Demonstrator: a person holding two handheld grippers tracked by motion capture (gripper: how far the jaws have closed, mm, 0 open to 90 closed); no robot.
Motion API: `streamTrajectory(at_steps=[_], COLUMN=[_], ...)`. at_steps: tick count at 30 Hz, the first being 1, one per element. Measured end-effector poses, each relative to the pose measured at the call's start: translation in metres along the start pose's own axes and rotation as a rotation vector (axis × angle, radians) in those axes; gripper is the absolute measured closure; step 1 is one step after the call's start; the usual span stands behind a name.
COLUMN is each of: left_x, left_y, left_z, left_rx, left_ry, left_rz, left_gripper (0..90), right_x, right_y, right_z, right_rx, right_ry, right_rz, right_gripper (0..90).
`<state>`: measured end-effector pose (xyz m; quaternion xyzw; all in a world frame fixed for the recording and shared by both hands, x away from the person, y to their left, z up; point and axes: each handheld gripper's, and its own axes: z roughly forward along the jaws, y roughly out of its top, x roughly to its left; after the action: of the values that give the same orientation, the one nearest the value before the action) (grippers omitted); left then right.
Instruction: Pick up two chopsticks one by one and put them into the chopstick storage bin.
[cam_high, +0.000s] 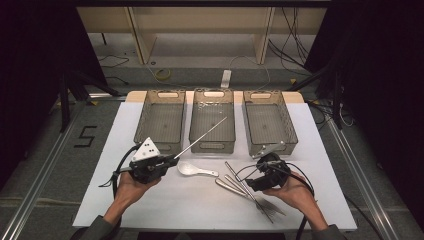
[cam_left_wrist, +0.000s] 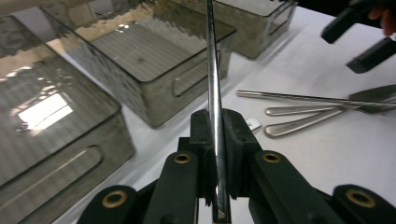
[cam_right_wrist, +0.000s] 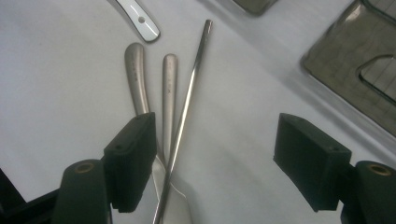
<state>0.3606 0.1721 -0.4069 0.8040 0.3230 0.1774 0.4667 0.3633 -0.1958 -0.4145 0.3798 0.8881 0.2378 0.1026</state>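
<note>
The metal chopstick (cam_left_wrist: 212, 93) is clamped between the pads of the left gripper (cam_high: 172, 159), its thin, shiny shaft slanting up over the middle basket (cam_high: 212, 122); the left basket (cam_high: 161, 120) and right basket (cam_high: 268, 122) flank it. The right gripper (cam_right_wrist: 215, 158) has its jaws spread wide, nothing pressed between them, hovering over a second chopstick (cam_right_wrist: 184, 116) and two steel handles (cam_right_wrist: 152, 88) on the white table (cam_high: 150, 200); a white spoon (cam_high: 192, 170) lies near.
</note>
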Motion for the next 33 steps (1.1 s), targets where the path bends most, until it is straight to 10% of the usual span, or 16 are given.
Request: streamTrajectory(at_steps=[16, 33], left_x=[0.067, 0.116], left_y=[0.012, 0.007], left_z=[0.001, 0.019], left_rx=[-0.034, 0.018], left_ry=[0.181, 0.322], left_rz=[-0.185, -0.281], left_gripper=[83.0, 83.0], right_x=[0.000, 0.004], right_y=[-0.021, -0.018], right_z=[0.007, 0.007], right_rx=[0.026, 0.009], right_ry=[0.023, 0.065], right_rz=[0.011, -0.011], right_gripper=[28.9, 28.5])
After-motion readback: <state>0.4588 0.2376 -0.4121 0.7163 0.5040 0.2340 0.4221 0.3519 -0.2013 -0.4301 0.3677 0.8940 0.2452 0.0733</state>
